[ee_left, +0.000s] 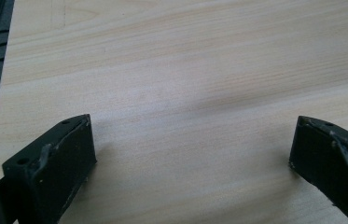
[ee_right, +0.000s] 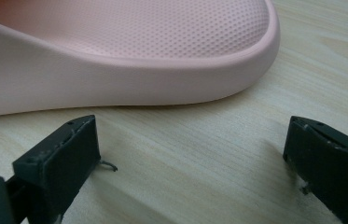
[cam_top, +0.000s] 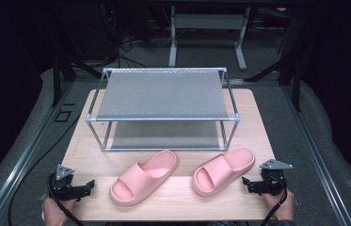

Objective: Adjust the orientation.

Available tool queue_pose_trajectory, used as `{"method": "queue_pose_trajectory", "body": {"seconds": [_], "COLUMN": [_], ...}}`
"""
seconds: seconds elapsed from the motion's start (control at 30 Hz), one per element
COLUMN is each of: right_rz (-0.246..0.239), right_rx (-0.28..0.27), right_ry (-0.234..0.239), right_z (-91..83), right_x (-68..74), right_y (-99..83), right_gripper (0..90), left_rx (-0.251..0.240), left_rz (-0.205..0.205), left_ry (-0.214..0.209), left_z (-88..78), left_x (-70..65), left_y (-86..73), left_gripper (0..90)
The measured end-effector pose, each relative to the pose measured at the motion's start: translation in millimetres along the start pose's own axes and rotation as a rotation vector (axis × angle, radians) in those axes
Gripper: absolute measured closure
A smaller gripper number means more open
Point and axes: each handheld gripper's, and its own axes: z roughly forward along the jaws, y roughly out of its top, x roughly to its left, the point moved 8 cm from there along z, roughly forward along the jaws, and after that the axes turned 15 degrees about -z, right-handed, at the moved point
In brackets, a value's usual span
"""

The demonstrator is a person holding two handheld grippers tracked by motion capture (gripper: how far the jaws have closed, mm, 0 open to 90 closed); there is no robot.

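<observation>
Two pink slide sandals lie on the wooden table (cam_top: 173,207) in front of a rack. The left sandal (cam_top: 144,178) and the right sandal (cam_top: 223,170) both point toes toward the front left. My left gripper (cam_top: 88,186) rests at the front left corner, open, with bare wood (ee_left: 185,93) between its jaws (ee_left: 192,154). My right gripper (cam_top: 247,183) sits at the front right, open, just right of the right sandal, whose heel end (ee_right: 129,60) looms close ahead of its jaws (ee_right: 192,154). Nothing is held.
A two-tier metal rack (cam_top: 163,94) with grey mesh shelves stands at the back of the table. Grey floor mats and metal rails flank the table. Cables trail from both grippers off the front edge.
</observation>
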Motion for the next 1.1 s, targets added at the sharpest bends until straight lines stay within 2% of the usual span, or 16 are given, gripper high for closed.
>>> {"method": "queue_pose_trajectory", "body": {"seconds": [0.1,0.2,0.23,0.37,0.53,0.57,0.6,0.63,0.67,0.7,0.77,0.8,0.83,0.93,1.03,1.1], "right_rz": [0.0,0.0,0.0,0.0,0.0,0.0,0.0,0.0,0.0,0.0,0.0,0.0,0.0,0.001,0.003,0.005], "right_rx": [0.0,0.0,0.0,0.0,0.0,-0.001,0.0,0.0,0.0,0.0,-0.001,-0.001,-0.001,-0.002,-0.001,-0.002], "right_ry": [0.001,0.0,0.0,0.0,0.001,0.001,0.001,0.001,0.001,0.001,0.001,0.0,0.0,-0.001,-0.002,-0.001], "right_z": [0.0,0.0,0.0,0.0,0.0,0.0,0.0,0.0,0.0,0.0,0.0,0.0,0.0,-0.2,-0.2,-0.2], "right_x": [0.0,0.0,0.0,0.0,0.0,0.0,0.0,0.0,0.0,0.0,0.0,0.0,0.0,0.0,-0.2,-0.1], "right_y": [0.0,0.0,0.0,0.0,0.0,0.0,0.0,0.0,0.0,0.0,0.0,0.0,0.0,-0.1,0.1,0.1], "right_gripper": [3.2,3.2,3.2,3.2,3.2,3.2,3.2,3.2,3.2,3.2,3.2,3.2,3.2,3.5,3.8,3.9], "left_rx": [0.004,-0.003,-0.003,0.008,0.032,0.038,0.038,0.04,0.052,0.052,0.07,0.1,0.1,0.165,0.201,0.217], "left_rz": [-0.015,-0.018,-0.018,0.035,0.113,0.13,0.13,0.146,0.165,0.165,0.184,0.185,0.185,0.187,0.189,0.194], "left_ry": [-0.009,-0.036,-0.036,-0.076,-0.121,-0.15,-0.15,-0.161,-0.187,-0.187,-0.196,-0.213,-0.213,-0.213,-0.2,-0.222], "left_z": [-4.3,-21.7,-21.7,-42.1,-54.6,-58.2,-58.2,-59.6,-60.7,-60.7,-57.0,-49.7,-49.7,-28.3,-17.7,-13.9], "left_x": [-1.1,-14.4,-14.4,-44.1,-85.2,-102.7,-102.7,-111.3,-128.4,-128.4,-143.4,-153.1,-153.1,-165.9,-166.8,-167.9], "left_y": [1.3,12.4,12.4,23.7,29.7,30.8,30.8,31.3,31.1,31.1,28.2,23.3,23.3,7.2,0.1,-2.1], "left_gripper": [0.0,0.0,0.0,0.0,0.0,0.0,0.0,0.0,0.0,0.0,0.0,0.0,0.0,0.0,0.0,0.0]}}
